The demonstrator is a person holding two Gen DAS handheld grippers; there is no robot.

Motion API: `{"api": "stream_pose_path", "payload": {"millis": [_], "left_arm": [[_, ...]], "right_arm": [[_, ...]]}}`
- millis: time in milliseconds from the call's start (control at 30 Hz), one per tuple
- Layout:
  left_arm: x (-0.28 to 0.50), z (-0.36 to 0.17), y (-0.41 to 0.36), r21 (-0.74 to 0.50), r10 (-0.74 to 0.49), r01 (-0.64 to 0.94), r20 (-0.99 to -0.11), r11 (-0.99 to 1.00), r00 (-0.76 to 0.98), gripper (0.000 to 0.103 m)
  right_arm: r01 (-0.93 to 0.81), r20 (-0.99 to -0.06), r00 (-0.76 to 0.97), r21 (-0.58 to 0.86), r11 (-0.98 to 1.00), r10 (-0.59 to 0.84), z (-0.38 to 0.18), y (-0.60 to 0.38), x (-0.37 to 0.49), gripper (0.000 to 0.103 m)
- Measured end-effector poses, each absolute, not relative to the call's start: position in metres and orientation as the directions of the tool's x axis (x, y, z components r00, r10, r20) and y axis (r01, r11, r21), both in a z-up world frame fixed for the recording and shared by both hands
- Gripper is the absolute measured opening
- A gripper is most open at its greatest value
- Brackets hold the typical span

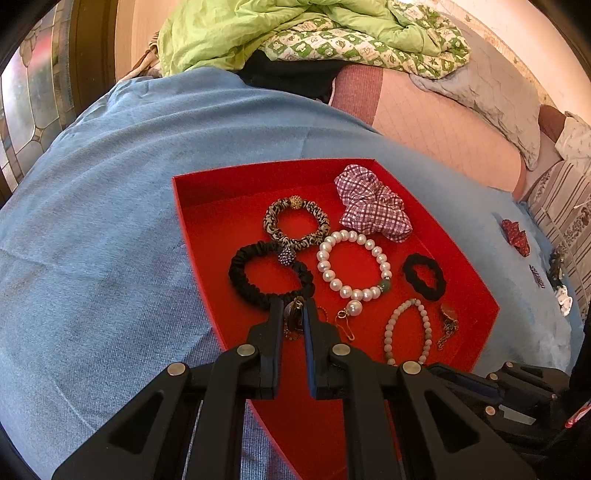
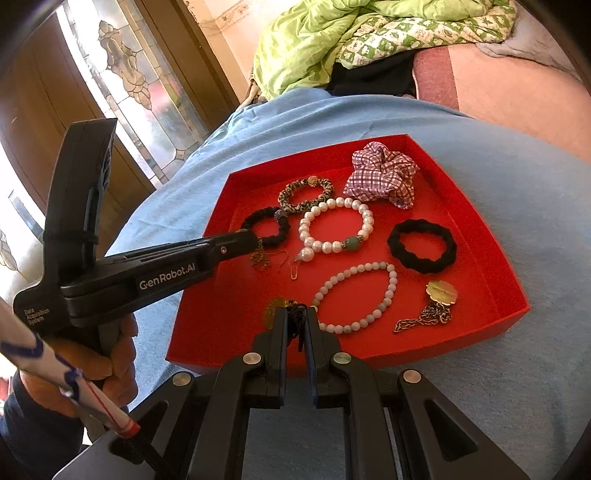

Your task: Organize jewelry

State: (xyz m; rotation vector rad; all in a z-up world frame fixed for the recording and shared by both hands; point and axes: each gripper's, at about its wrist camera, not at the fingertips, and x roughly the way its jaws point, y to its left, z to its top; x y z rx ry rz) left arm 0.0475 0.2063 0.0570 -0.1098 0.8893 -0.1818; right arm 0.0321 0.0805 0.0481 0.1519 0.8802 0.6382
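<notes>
A red tray (image 1: 192, 206) (image 2: 480, 221) lies on a blue cloth. It holds a leopard hair tie (image 1: 295, 223), a black scrunchie (image 1: 269, 277), a pearl bracelet (image 1: 352, 266) (image 2: 334, 225), a checked scrunchie (image 1: 373, 206), a small black hair tie (image 2: 421, 245), a pale bead bracelet (image 2: 356, 297) and a gold pendant with chain (image 2: 439, 295). My left gripper (image 1: 293, 314) is shut on a dark pendant with a chain (image 1: 293, 317) just above the tray floor. My right gripper (image 2: 295, 321) is shut on a dark tassel with a gold charm (image 2: 275, 310) at the tray's near edge.
The blue cloth (image 1: 92, 229) covers a bed. A green quilt (image 1: 295, 33) is heaped at the far end. A red bow (image 1: 515, 236) and small dark items lie on the cloth right of the tray. A glass door (image 2: 147, 92) stands to the left.
</notes>
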Motion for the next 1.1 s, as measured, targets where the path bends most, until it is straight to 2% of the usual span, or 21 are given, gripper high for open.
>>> {"api": "stream_pose_path", "payload": {"millis": [300, 367, 467, 500, 533, 567, 633, 767, 833, 933, 1000, 1100], "left_arm": [[0.047, 0.058, 0.207, -0.164, -0.194, 0.106, -0.762, 0.981, 0.617, 0.010], [0.047, 0.058, 0.207, -0.165, -0.194, 0.105, -0.760, 0.981, 0.620, 0.010], [0.047, 0.059, 0.207, -0.167, -0.193, 0.100, -0.757, 0.981, 0.624, 0.010], [0.047, 0.059, 0.206, -0.165, -0.189, 0.098, -0.757, 0.981, 0.625, 0.015], [0.046, 0.060, 0.205, -0.158, -0.183, 0.095, -0.756, 0.983, 0.629, 0.026], [0.046, 0.060, 0.204, -0.148, -0.171, 0.089, -0.753, 0.985, 0.636, 0.030], [0.044, 0.062, 0.202, -0.140, -0.166, 0.093, -0.744, 0.986, 0.647, 0.035], [0.040, 0.065, 0.198, -0.122, -0.152, 0.092, -0.734, 0.988, 0.662, 0.041], [0.037, 0.067, 0.198, -0.116, -0.140, 0.081, -0.721, 0.990, 0.678, 0.051], [0.031, 0.073, 0.198, -0.109, -0.112, 0.051, -0.687, 0.993, 0.718, 0.058], [0.024, 0.078, 0.198, -0.101, -0.090, 0.031, -0.660, 0.994, 0.746, 0.063], [0.009, 0.091, 0.190, -0.097, -0.071, 0.015, -0.602, 0.995, 0.795, 0.068]], "right_arm": [[-0.456, -0.676, 0.468, 0.366, 0.811, 0.569, 0.050, 0.079, 0.031, 0.011], [-0.454, -0.674, 0.471, 0.368, 0.812, 0.569, 0.051, 0.078, 0.030, 0.019], [-0.454, -0.673, 0.474, 0.366, 0.812, 0.568, 0.052, 0.077, 0.029, 0.025], [-0.454, -0.673, 0.474, 0.365, 0.812, 0.568, 0.053, 0.076, 0.028, 0.026], [-0.453, -0.673, 0.475, 0.366, 0.813, 0.567, 0.054, 0.075, 0.027, 0.028], [-0.452, -0.672, 0.475, 0.367, 0.813, 0.568, 0.054, 0.075, 0.026, 0.031], [-0.450, -0.670, 0.480, 0.367, 0.814, 0.567, 0.057, 0.072, 0.024, 0.037], [-0.446, -0.664, 0.490, 0.366, 0.817, 0.565, 0.062, 0.064, 0.018, 0.039], [-0.444, -0.661, 0.497, 0.362, 0.819, 0.562, 0.066, 0.058, 0.014, 0.040], [-0.445, -0.658, 0.515, 0.343, 0.827, 0.550, 0.072, 0.047, 0.006, 0.050], [-0.446, -0.660, 0.528, 0.320, 0.836, 0.535, 0.076, 0.036, -0.001, 0.052], [-0.445, -0.667, 0.549, 0.275, 0.852, 0.503, 0.082, 0.015, -0.015, 0.063]]}}
